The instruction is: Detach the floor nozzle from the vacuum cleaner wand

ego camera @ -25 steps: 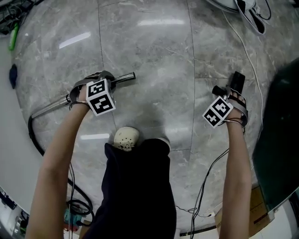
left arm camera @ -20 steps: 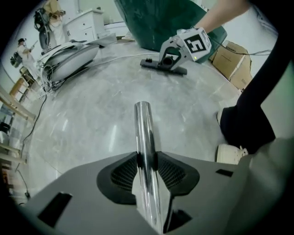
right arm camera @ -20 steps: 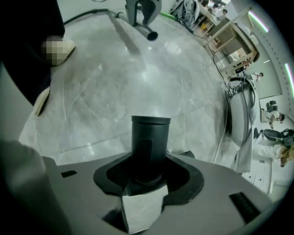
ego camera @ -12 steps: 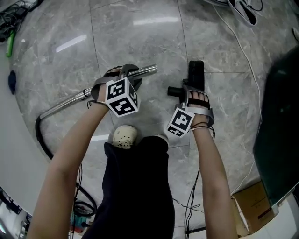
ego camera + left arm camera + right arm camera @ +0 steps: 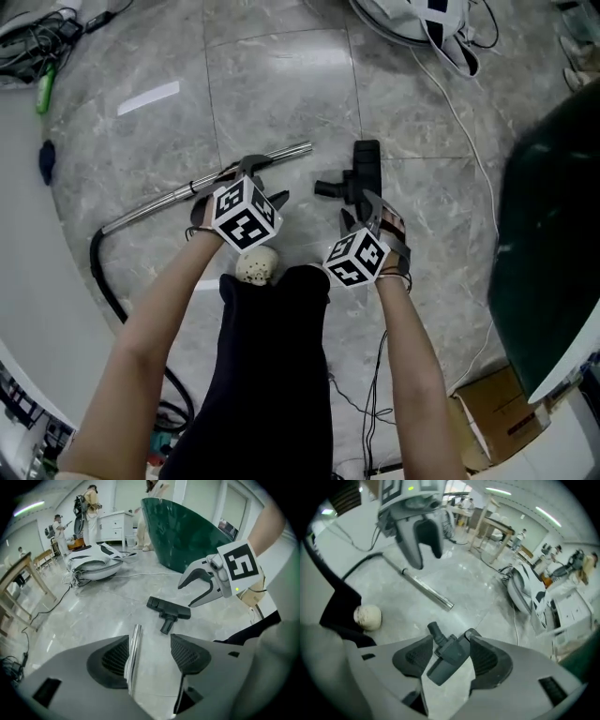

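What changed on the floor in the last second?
The right gripper carried the black plastic floor nozzle toward the free end of the shiny metal wand, laid it down and let go. The left gripper released the wand. Both jaws are opening, lifted above them. Wand and nozzle stay detached.

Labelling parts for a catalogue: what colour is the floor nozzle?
The floor nozzle is black, clearest in the left gripper view.

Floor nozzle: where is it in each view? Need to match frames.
Head view: floor nozzle upper centre, on the floor.
Left gripper view: mid-frame, slightly right.
Right gripper view: bottom centre.
Shared landmark: the metal wand, lying apart from the nozzle in all three.
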`<state>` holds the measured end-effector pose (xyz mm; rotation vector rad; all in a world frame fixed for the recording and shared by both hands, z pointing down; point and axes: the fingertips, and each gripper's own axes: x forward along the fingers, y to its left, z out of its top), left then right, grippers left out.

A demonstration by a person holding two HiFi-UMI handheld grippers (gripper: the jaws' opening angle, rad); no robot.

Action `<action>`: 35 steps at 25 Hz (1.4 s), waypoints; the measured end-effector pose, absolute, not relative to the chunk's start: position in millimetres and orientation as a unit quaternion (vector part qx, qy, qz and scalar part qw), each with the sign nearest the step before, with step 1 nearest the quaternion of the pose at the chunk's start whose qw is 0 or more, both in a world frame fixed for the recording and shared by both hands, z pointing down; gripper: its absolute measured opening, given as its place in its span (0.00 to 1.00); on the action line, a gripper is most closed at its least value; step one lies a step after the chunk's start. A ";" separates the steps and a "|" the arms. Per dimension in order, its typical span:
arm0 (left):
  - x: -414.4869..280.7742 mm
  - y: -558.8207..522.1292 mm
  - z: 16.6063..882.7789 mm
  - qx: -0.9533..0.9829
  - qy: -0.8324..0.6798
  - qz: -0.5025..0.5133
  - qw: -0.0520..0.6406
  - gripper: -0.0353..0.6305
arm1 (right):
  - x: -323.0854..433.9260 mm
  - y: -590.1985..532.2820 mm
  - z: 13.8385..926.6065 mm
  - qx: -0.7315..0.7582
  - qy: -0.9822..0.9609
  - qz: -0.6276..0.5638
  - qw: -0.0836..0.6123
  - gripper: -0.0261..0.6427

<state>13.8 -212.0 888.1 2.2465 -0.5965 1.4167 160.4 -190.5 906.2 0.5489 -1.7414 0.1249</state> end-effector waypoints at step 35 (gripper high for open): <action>14.8 -129.7 327.8 0.891 -0.370 0.175 0.194 0.07 | 136.3 -114.4 349.5 0.519 -0.768 0.363 0.097 0.07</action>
